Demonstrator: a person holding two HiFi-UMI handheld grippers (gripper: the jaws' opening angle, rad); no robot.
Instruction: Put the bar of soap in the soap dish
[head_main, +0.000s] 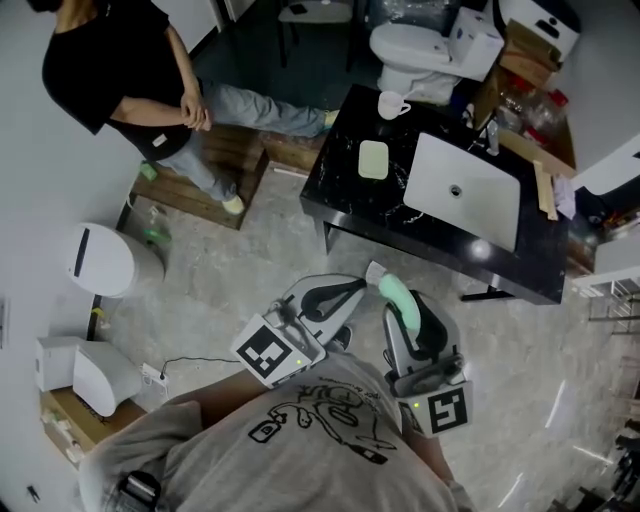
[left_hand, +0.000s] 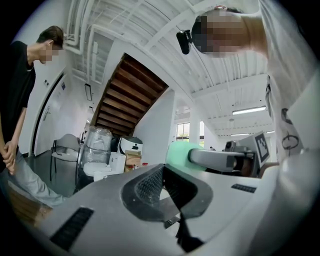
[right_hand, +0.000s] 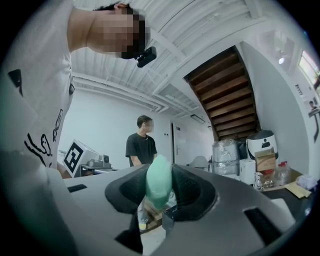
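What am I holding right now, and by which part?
The right gripper pinches the green bar of soap across its flat faces, near one end; the left gripper is empty.

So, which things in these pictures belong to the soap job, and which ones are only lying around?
Belongs to the job:
- bar of soap, held in the right gripper
- soap dish, on the black counter

Just lying about:
- white cup
- sink basin
- toilet
- white bin on the floor
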